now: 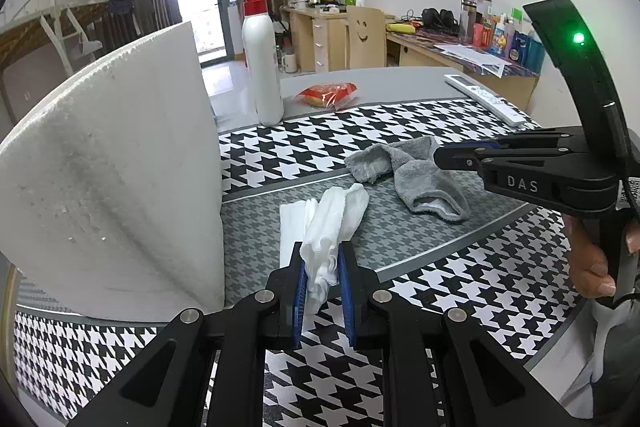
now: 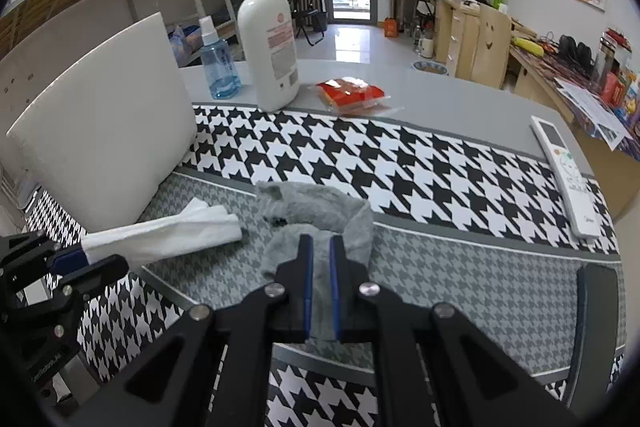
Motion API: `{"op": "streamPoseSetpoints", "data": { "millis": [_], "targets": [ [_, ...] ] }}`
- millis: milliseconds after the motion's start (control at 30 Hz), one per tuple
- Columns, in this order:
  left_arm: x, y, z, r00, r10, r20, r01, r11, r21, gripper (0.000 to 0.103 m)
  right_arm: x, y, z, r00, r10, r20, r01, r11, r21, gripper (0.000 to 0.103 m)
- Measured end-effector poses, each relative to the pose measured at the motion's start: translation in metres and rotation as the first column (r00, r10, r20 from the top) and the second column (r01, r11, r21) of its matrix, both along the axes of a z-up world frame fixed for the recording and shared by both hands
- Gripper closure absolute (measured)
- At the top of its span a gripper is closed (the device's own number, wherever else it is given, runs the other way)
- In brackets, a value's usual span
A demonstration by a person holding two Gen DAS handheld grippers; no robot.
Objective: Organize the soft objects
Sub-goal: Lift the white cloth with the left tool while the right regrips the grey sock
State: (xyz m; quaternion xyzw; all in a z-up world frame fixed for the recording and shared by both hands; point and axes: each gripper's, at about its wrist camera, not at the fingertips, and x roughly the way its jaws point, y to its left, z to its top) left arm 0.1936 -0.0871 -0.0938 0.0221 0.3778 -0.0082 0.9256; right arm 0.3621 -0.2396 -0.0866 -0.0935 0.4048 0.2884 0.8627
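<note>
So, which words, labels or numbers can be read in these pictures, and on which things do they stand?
"DAS": white letters on the side of the right gripper.
Lotion bottle: pink label text, too small to read.
Remote: button markings, too blurred to read.
Left gripper: faint lettering low on its body, not legible.
Red packet: no readable print.
Desk packages: too small to read.

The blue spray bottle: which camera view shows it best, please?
The right wrist view. There the blue spray bottle stands in plain sight, left of the white pump bottle. The left wrist view does not show it at all.
</note>
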Motion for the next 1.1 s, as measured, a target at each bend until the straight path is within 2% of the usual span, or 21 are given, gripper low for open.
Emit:
{"op": "streamPoseSetpoints", "data": {
  "millis": [200,267,300,333,433,867,1100],
  "targets": [
    [-0.001,0.001,0.001,1.0,-0.001,0.004,0.001,1.0,0.0,0.086,0.0,0.002,0.001,1.0,0.018,-0.005,-0.017,1.0,0.022,0.092],
    [-0.001,0.001,0.002,1.0,0.0,0.004,0.0,1.0,0.0,0.086,-0.002,0.001,0.002,1.0,0.025,-0.003,-0.025,0.999,0.036,0.078],
    [-0.001,0.001,0.002,1.0,-0.001,0.004,0.001,1.0,-0.001,0.086,-0.003,0.0,0.003,1.0,0.023,0.0,-0.023,0.998,0.054,0.053],
    [-0.001,0.001,0.002,1.0,-0.001,0.004,0.001,1.0,-0.001,0.086,-0.005,-0.002,0.005,1.0,0.017,0.012,-0.017,0.997,0.076,0.036],
    [-0.002,0.001,0.002,1.0,-0.003,0.004,0.003,1.0,-0.001,0.086,-0.01,-0.005,0.013,0.998,0.006,0.064,-0.012,0.995,0.1,0.028],
    [-0.003,0.002,0.005,1.0,-0.003,0.012,0.003,1.0,-0.008,0.086,-0.002,0.016,0.007,0.998,0.015,0.068,-0.015,1.0,-0.001,0.026],
    [-0.007,0.004,0.007,1.0,-0.013,0.028,0.013,1.0,-0.003,0.087,0.01,0.02,-0.005,1.0,0.0,0.019,0.001,1.0,-0.025,0.026]
  ]
}}
